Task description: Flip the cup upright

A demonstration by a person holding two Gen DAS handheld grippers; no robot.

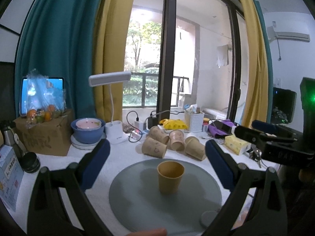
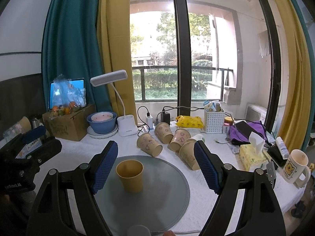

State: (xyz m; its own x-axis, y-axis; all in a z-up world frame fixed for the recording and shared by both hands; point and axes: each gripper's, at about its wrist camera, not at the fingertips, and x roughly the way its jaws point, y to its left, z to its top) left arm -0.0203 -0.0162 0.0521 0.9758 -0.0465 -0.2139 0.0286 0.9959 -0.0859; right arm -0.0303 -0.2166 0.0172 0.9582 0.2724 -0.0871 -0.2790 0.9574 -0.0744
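Note:
A plain yellow paper cup (image 1: 170, 176) stands upright, mouth up, in the middle of a round grey mat (image 1: 137, 202). It also shows in the right wrist view (image 2: 130, 175) on the mat (image 2: 161, 194). My left gripper (image 1: 156, 167) is open and empty, its blue pads wide apart on either side of the cup and a little short of it. My right gripper (image 2: 156, 166) is open and empty, with the cup near its left pad (image 2: 105, 169). Several printed paper cups (image 1: 173, 143) lie on their sides behind the mat, also seen in the right wrist view (image 2: 167, 143).
The white table carries a cardboard box with fruit (image 1: 45, 135), stacked bowls (image 1: 87, 130), a desk lamp (image 1: 116, 133), chargers and cables (image 1: 137, 125), a white basket (image 1: 194, 121), a tissue pack (image 2: 254, 155) and a bear mug (image 2: 295, 166). The right gripper shows at the right edge (image 1: 275, 145).

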